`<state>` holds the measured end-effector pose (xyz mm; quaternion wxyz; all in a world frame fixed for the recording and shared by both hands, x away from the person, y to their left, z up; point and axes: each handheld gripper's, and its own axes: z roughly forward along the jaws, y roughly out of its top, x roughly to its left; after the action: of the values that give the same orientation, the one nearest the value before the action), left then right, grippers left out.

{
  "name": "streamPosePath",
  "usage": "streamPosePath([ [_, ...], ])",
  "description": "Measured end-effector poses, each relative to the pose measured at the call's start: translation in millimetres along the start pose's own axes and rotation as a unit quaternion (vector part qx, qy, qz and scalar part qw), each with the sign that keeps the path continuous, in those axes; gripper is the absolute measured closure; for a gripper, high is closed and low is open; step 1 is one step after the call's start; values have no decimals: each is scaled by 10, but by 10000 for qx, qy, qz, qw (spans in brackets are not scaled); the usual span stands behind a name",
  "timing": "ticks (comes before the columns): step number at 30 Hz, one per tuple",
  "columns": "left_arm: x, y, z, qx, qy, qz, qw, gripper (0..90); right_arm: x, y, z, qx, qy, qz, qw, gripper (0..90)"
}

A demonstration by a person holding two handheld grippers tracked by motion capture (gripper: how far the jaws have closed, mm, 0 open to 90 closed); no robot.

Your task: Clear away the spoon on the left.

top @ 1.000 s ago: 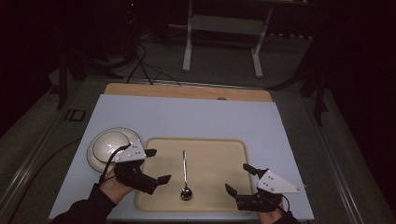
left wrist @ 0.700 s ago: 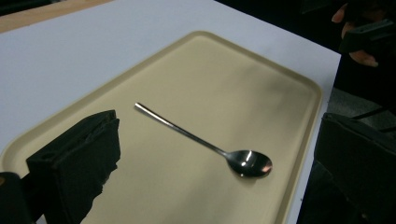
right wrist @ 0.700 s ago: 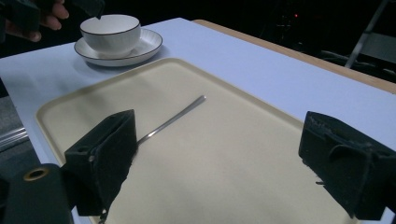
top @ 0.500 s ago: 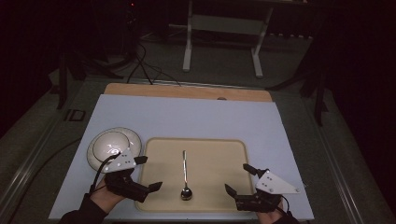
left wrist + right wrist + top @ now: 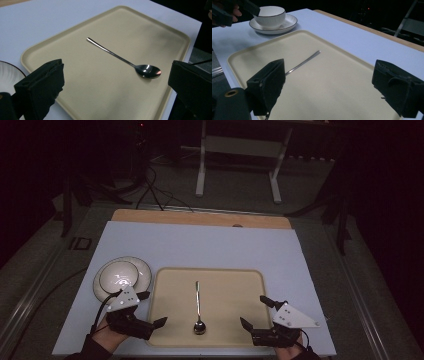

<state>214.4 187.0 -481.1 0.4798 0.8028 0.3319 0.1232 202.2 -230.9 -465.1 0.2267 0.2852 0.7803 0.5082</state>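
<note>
Your left gripper (image 5: pixel 148 309) hovers at the near-left corner of the tray (image 5: pixel 240 276), its 2 fingers (image 5: pixel 42 86) spread wide and released, with nothing between them. One finger reaches over the tray's left rim; the other points toward the saucer. Your right gripper (image 5: pixel 257 312) sits at the tray's near-right corner, its fingers (image 5: pixel 268 85) also spread apart and holding nothing.

The spoon (image 5: pixel 198 306) lies flat in the middle of the tray, free of both grippers. Its bowl points toward the near edge of the bench (image 5: pixel 200 245) and its thin handle runs straight toward the far edge. In the left gripper view the spoon (image 5: pixel 125 60) rests between your open fingers but farther off, the bowl nearer the right-hand finger. In the right gripper view the handle end of the spoon (image 5: pixel 304 61) shows just past the left-hand finger, which hides the bowl.

The beige tray sits at the near edge of the bench, about midway along it. The white saucer (image 5: pixel 142 275) stands on the bench just beside the tray's left rim, with a white bowl (image 5: pixel 119 276) upright on it. In the right gripper view you see the bowl (image 5: pixel 270 15) on its saucer (image 5: pixel 287 25) beyond the tray's far corner, your left hand (image 5: pixel 235 11) close to it.
</note>
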Motion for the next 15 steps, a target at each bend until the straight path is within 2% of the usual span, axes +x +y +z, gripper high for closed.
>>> streamPosePath([
  [5, 0, -51, 19, 7, 64, 18, 10000, 10, -6, -3, -2, -3, -1, 9, 10000, 117],
  [8, 25, -97, 26, -53, 150, -71, 9998, 10, -10, -5, -3, 7, 5, 11, 10000, 117],
  [12, 78, -129, 36, -118, 152, -268, 9995, 11, -8, -2, -12, 1, 32, 37, 10000, 117],
  [15, 80, -149, 65, -69, 183, -250, 9995, 11, -10, -2, -15, -3, 48, 57, 10000, 117],
])
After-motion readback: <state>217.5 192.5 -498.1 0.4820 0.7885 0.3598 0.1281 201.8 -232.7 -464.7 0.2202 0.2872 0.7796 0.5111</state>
